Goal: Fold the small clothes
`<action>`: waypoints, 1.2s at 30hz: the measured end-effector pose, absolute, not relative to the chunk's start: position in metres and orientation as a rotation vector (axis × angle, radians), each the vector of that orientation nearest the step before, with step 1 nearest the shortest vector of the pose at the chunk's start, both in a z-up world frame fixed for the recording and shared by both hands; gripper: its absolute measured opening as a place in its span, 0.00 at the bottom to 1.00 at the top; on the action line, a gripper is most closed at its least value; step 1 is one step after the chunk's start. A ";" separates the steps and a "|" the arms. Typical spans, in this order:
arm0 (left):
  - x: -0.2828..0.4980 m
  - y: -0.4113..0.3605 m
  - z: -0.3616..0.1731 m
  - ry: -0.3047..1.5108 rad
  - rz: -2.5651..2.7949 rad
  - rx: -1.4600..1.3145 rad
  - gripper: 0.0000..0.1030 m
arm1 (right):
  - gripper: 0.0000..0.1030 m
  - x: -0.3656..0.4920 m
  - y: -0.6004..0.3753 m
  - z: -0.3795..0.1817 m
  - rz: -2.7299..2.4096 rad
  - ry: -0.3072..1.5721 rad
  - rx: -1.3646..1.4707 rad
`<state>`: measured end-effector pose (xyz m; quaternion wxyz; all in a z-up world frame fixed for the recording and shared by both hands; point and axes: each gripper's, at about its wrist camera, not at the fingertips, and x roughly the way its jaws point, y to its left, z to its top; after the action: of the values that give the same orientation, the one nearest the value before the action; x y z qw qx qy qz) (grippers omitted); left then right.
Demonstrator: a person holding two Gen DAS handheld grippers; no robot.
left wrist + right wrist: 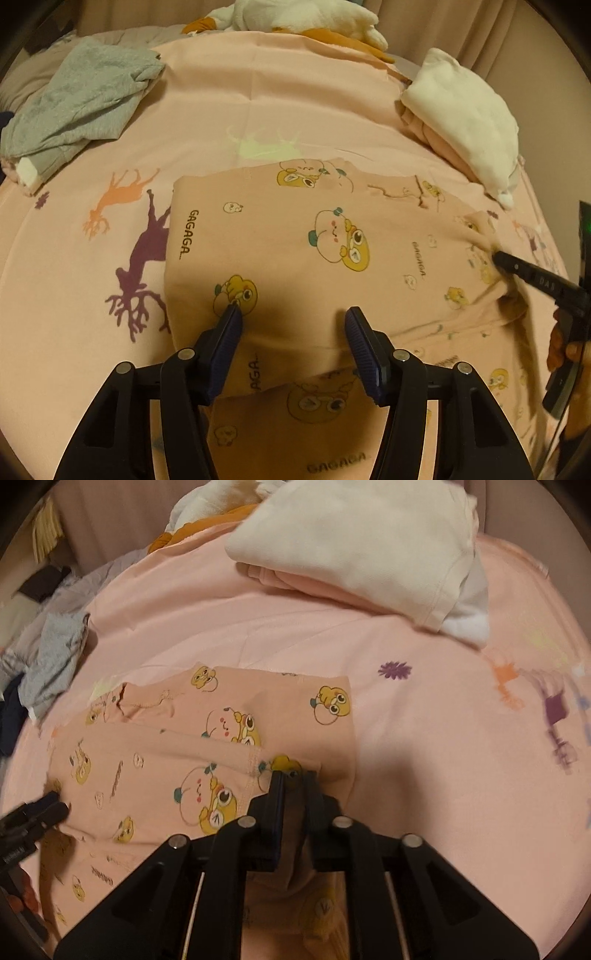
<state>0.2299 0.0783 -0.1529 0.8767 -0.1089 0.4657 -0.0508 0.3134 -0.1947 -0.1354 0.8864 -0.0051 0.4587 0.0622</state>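
Observation:
A small pink garment printed with yellow cartoon figures and "GAGAGA" [314, 240] lies partly folded on the pink bed sheet [258, 92]. My left gripper [293, 314] is open, its fingers spread just above the garment's near folded part. My right gripper [293, 775] is shut on the garment's edge [284, 764] and holds a fold of it. In the left wrist view the right gripper [496, 258] pinches the garment's right side. In the right wrist view the garment [177, 760] spreads to the left and the left gripper [55, 805] shows at the left edge.
A folded stack of white and pink clothes [465, 118] lies at the back right, also in the right wrist view [362, 542]. A crumpled grey garment [81, 103] lies at the back left. A white and orange plush toy [295, 18] sits at the far edge.

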 end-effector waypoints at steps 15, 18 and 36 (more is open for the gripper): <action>0.138 0.077 -0.137 0.960 -0.142 -0.268 0.64 | 0.51 0.165 -0.157 -0.075 0.226 0.736 -0.135; 0.122 0.076 -0.136 0.966 -0.140 -0.277 0.64 | 0.54 0.148 -0.154 -0.064 0.233 0.695 -0.145; 0.075 0.106 -0.160 0.994 -0.070 -0.401 0.77 | 0.68 0.127 -0.241 -0.120 0.206 0.945 0.169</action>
<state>0.0754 0.1057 -0.1596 0.8593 -0.1912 0.4733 -0.0331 0.1273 -0.2410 -0.1196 0.8818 0.0811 0.4539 0.0988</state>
